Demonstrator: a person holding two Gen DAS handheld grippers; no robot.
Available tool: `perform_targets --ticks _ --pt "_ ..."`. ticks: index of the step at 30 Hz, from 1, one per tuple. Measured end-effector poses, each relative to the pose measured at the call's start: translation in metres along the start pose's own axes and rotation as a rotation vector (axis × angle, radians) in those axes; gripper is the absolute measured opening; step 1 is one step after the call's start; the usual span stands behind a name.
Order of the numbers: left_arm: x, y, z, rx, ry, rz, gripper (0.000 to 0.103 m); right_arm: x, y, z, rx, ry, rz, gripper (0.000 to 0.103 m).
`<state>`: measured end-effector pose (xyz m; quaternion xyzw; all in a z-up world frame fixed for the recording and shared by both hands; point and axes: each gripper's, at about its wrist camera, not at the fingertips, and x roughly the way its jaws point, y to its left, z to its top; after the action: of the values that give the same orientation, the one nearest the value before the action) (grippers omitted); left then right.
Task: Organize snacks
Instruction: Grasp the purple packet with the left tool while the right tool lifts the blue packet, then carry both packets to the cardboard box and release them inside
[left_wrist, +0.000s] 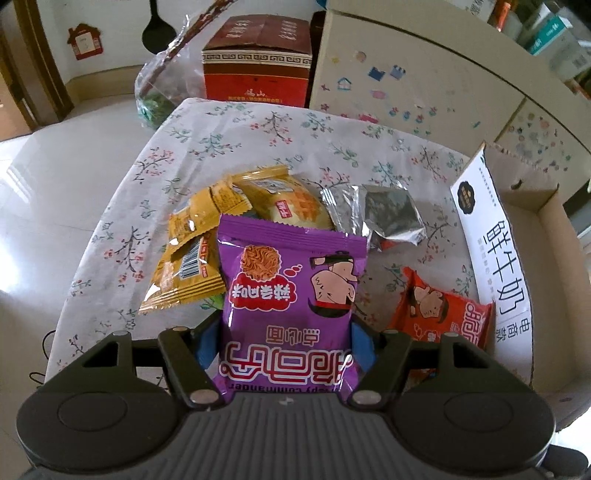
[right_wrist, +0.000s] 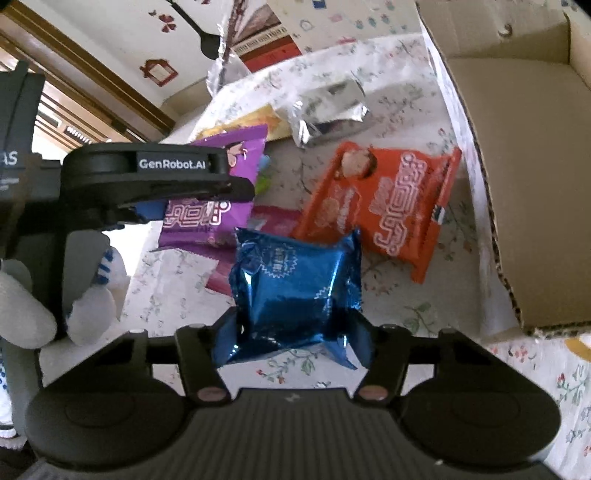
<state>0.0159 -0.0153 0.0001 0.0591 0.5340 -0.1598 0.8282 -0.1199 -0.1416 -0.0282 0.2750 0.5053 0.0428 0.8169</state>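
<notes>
Cardboard box (right_wrist: 524, 155) sits open at the table's right edge. Left gripper (left_wrist: 286, 336) is clamped on the purple snack pack (left_wrist: 291, 295), lifted above the pile; right gripper (right_wrist: 295, 332) squeezes the blue foil packet (right_wrist: 295, 291).

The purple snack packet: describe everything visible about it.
The purple snack packet is a glossy plastic pouch with crimped ends, sealed and puffy. It bears a cartoon figure, a noodle picture and red-and-white lettering, upside down in the left wrist view. The left gripper clamps its sides between blue pads, holding it above the floral tablecloth, in front of yellow packets.
</notes>
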Motion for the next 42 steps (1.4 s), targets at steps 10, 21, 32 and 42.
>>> perform_targets --ticks 10,21,32,42 --pt "0.002 0.002 0.0 -0.016 0.005 0.011 0.074 0.015 0.0 -0.003 0.01 -0.002 -0.055 0.085" --pt "-0.019 0.009 0.004 -0.045 -0.064 0.026 0.074 -0.007 0.018 0.002 -0.06 -0.081 0.003 0.066" --pt "-0.034 0.013 0.009 -0.088 -0.106 0.002 0.074 -0.043 0.025 0.014 -0.109 -0.204 0.003 0.066" --pt "-0.04 0.002 0.013 -0.075 -0.146 0.016 0.074 -0.074 0.013 0.019 -0.085 -0.296 -0.036 0.066"
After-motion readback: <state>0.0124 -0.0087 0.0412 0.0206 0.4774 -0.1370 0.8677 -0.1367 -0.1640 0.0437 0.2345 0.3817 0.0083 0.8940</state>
